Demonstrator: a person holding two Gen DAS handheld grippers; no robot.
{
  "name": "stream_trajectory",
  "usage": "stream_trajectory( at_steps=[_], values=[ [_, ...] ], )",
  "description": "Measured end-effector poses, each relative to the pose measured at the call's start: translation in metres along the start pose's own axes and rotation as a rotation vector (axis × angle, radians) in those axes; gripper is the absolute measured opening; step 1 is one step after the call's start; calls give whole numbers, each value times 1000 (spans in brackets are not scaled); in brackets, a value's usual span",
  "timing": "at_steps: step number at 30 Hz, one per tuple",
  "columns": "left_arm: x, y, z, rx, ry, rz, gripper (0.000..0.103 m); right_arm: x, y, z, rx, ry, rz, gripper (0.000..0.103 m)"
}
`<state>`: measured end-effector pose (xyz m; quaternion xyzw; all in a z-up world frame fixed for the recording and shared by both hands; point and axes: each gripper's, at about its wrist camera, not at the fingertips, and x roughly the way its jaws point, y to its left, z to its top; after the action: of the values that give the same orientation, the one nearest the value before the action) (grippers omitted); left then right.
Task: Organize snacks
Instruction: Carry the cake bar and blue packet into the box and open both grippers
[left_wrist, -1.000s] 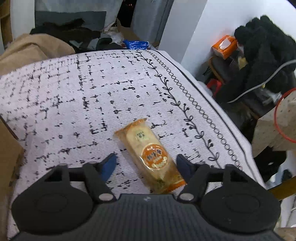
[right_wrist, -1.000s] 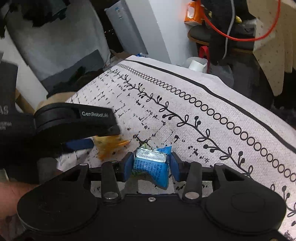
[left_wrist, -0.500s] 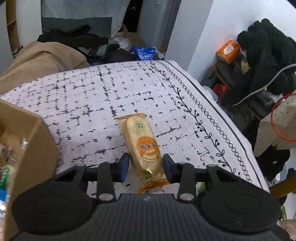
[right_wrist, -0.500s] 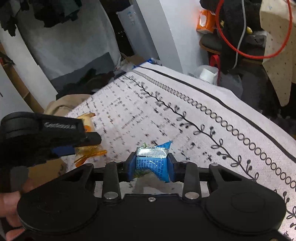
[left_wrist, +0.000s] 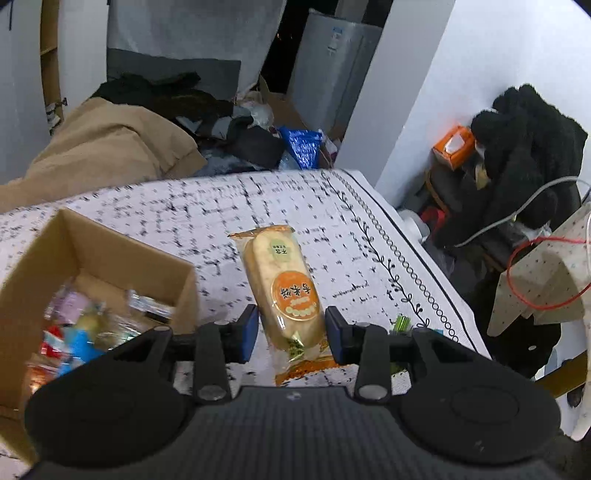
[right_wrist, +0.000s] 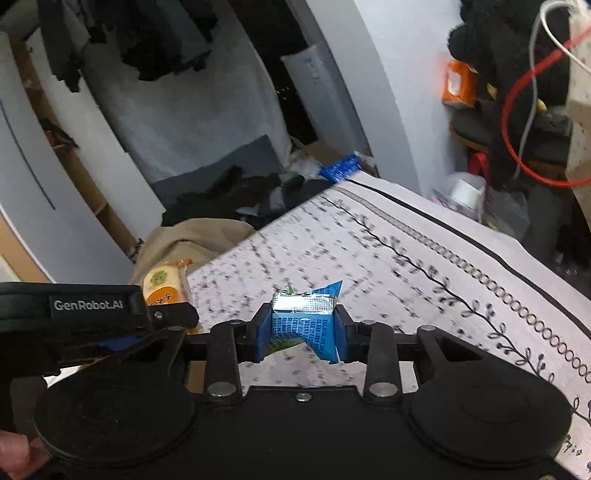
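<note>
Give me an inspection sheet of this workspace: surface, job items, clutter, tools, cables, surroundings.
Surface: patterned tablecloth with a vine border.
Job's things: orange rice cracker pack held off the cloth; blue snack packet also held; cardboard box on the left, already holding mixed snacks.
Clutter: a small green wrapper beside the left tool.
Tools: left tool shut on the cracker pack's lower half; right tool shut on the blue packet.
Cables: red cable and grey cable hang off the table's right side.
Surroundings: tan blanket, black fleece, orange tissue box, white appliance.
</note>
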<state>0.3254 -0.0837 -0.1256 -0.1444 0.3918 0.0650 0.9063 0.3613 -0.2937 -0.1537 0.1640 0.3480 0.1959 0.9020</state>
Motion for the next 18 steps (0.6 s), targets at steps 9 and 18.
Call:
stream_trajectory(
  at_steps=[9, 18],
  values=[
    [-44, 37, 16, -58, -58, -7, 38, -9, 40, 4, -63, -34, 33, 34],
    [-67, 77, 26, -121, -76, -3, 38, -10, 74, 5, -116, -58, 65, 34]
  ],
)
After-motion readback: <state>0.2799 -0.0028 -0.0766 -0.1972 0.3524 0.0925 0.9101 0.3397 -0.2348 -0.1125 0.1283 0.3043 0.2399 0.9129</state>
